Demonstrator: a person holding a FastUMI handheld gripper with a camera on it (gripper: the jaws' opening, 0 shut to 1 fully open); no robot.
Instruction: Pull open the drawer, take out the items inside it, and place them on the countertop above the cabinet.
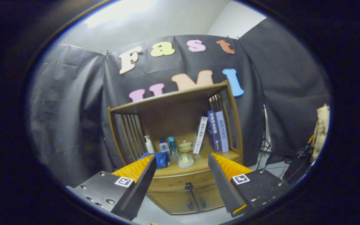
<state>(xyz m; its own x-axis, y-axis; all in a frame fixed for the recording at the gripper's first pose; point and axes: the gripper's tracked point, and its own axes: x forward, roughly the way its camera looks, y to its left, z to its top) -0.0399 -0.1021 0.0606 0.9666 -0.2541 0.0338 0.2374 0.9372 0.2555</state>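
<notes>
- Drawer [184, 182]: closed, in the front of the cabinet [180, 200] under the countertop [203, 162]; its dark knob [188, 186] sits between the two fingers and beyond them, well apart from both.
- Gripper [181, 167]: fingers spread wide, nothing between them, touching nothing; the cabinet front shows in the gap.
- Slats [131, 129]: left side of the wooden shelf frame above the countertop.
- Pump bottle [149, 144]: upright at the back left of the countertop.
- Blue cloth [159, 158]: bunched on the countertop, just beyond the left fingertip.
- Small bottle [164, 146]: dark cap, beside the pump bottle.
- Blue bottle [172, 145]: slim, upright, just right of the small bottle.
- Pale lidded pot [186, 156]: on a stand near the countertop's middle front.
- White book [200, 135]: leaning right against the others.
- Blue books [218, 129]: upright at the right side of the shelf.
- Two doors [187, 201]: closed, under the drawer, each with a dark handle.
</notes>
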